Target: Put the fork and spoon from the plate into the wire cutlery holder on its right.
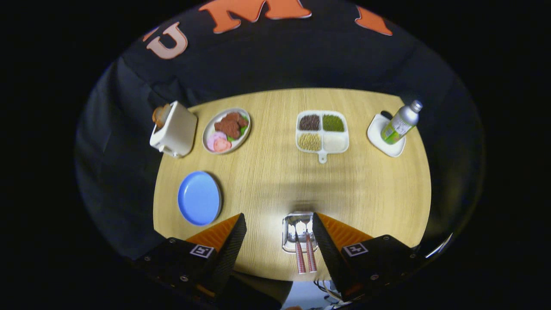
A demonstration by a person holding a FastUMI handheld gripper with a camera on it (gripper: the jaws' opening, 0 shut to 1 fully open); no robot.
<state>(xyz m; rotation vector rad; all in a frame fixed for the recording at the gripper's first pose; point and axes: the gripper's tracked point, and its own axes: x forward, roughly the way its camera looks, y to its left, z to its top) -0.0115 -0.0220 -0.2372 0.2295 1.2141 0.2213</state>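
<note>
The wire cutlery holder [287,234] stands near the table's front edge, between my fingers and close to the right one. The fork [300,257] and the spoon [311,257], both with red-striped handles, sit side by side in it. Their metal heads are inside the holder and their handles lean out toward me over the table edge. The blue plate [199,198] lies left of the holder, beyond my left finger, with nothing on it. My gripper [279,217] hangs well above the table, open, with both fingers apart from everything.
Along the table's far side stand a white toaster [174,129] holding toast, an oval plate of food [227,130], a white divided tray [322,131] of grains, and a bottle [402,122] on a white dish [381,140]. Bare wood [275,181] fills the middle.
</note>
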